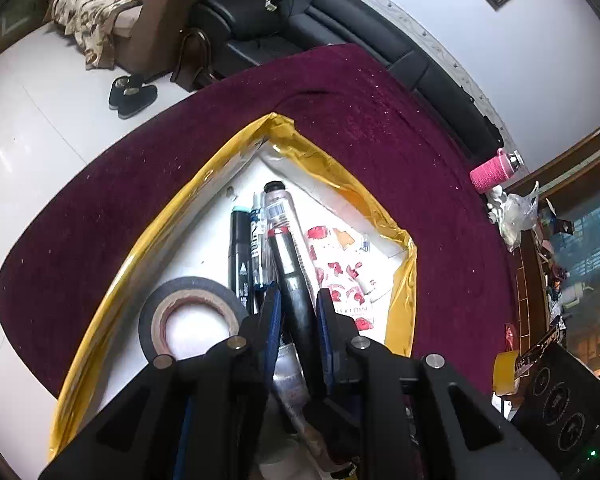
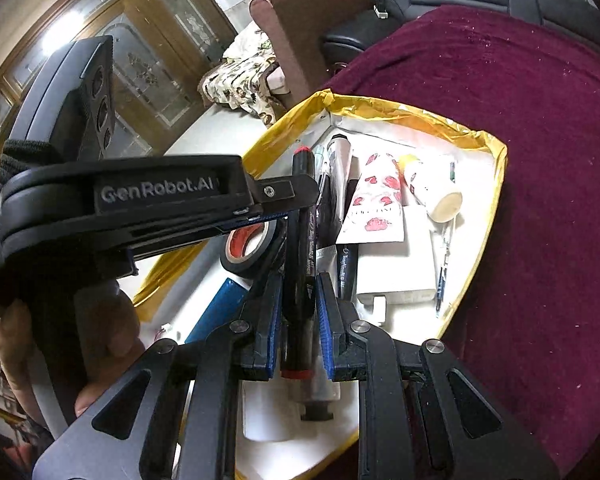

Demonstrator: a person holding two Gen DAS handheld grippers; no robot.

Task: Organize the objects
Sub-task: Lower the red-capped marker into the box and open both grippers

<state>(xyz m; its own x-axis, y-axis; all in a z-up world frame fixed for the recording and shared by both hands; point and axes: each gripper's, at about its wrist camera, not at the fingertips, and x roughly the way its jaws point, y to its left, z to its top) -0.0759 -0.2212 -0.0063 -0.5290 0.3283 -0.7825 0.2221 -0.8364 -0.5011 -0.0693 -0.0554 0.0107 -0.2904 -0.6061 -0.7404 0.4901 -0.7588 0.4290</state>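
Observation:
A black marker with red ends (image 1: 294,280) (image 2: 302,264) lies along the gold-rimmed white box (image 1: 172,216) (image 2: 496,184). My left gripper (image 1: 296,300) has its jaws on either side of the marker's body. My right gripper (image 2: 298,288) has its jaws around the marker's other end with small gaps on both sides. The left gripper's body (image 2: 132,196) crosses the right wrist view. In the box lie a black tape roll (image 1: 192,316) (image 2: 252,248), a silver tube (image 1: 278,208), other markers (image 1: 240,256) and a rose-print tube (image 1: 340,272) (image 2: 376,200).
The box sits on a maroon cloth (image 1: 400,128) (image 2: 540,160). A white box (image 2: 396,264), a small cream-capped bottle (image 2: 432,188) and a pen (image 2: 444,268) lie inside too. A black sofa (image 1: 300,12), slippers (image 1: 132,94) and a pink-sleeved bottle (image 1: 494,170) are beyond.

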